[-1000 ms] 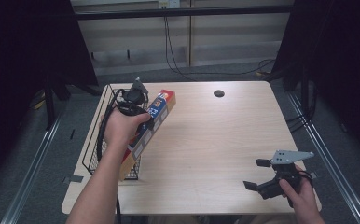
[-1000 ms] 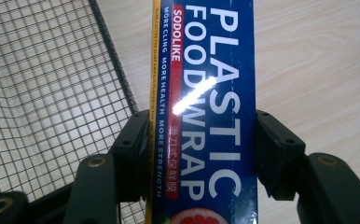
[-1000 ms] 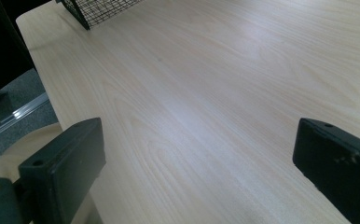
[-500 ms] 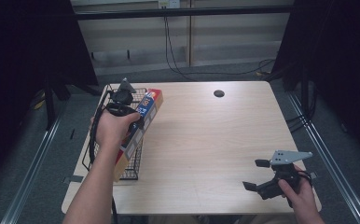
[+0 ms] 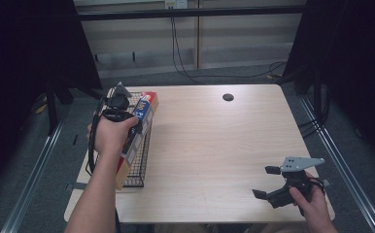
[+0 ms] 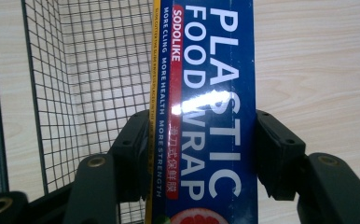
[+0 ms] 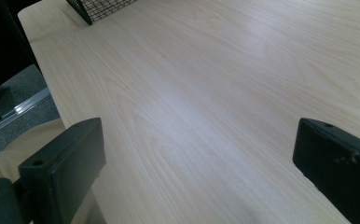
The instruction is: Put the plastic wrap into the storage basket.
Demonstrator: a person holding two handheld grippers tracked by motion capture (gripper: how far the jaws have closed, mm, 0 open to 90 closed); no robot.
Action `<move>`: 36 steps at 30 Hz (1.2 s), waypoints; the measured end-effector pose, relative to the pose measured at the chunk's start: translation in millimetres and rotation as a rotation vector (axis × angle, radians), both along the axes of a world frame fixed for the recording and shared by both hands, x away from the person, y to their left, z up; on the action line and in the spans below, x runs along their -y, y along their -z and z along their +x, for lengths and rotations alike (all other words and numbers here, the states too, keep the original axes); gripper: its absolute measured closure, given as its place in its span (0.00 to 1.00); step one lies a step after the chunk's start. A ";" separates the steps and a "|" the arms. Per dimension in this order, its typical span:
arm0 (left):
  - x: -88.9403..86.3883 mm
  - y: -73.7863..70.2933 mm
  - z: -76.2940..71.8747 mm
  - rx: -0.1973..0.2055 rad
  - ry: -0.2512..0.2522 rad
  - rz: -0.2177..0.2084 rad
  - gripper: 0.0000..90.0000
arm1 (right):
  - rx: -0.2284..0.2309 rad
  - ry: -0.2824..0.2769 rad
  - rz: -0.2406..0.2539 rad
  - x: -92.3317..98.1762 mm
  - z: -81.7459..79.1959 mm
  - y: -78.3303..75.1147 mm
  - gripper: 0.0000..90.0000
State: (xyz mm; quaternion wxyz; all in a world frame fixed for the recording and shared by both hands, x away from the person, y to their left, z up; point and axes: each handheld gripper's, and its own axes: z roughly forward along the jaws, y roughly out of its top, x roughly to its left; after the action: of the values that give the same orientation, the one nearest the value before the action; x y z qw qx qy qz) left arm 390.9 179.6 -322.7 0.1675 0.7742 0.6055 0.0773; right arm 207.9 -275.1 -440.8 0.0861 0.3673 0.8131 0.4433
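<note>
Overhead, the left tool (image 5: 127, 119) holds a long plastic wrap box (image 5: 138, 133) above the black wire basket (image 5: 144, 165) at the left edge of the wooden surface (image 5: 214, 145). The right tool (image 5: 268, 187) sits low near the front right corner, well apart from the box. In the left gripper view, both black jaws press the blue box (image 6: 206, 121) from either side, with basket mesh (image 6: 89, 79) behind it. In the right gripper view, the jaws stand wide apart with nothing between them, over bare wood (image 7: 206, 107), the basket's corner (image 7: 99, 9) far off.

Tongs (image 7: 197, 172) wide apart over table (image 7: 206, 84), basket (image 7: 101, 8) corner far.
</note>
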 end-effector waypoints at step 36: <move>-21.7 12.3 -0.7 -0.015 -0.112 -0.015 0.49 | -0.005 -0.018 -0.006 -1.9 -0.7 0.5 0.02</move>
State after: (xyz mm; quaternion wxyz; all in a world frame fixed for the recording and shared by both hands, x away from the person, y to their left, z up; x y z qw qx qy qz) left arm 390.2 201.3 -335.0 0.1643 0.7383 0.6497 0.0760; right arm 207.2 -273.2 -441.3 0.0812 0.3605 0.8179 0.4410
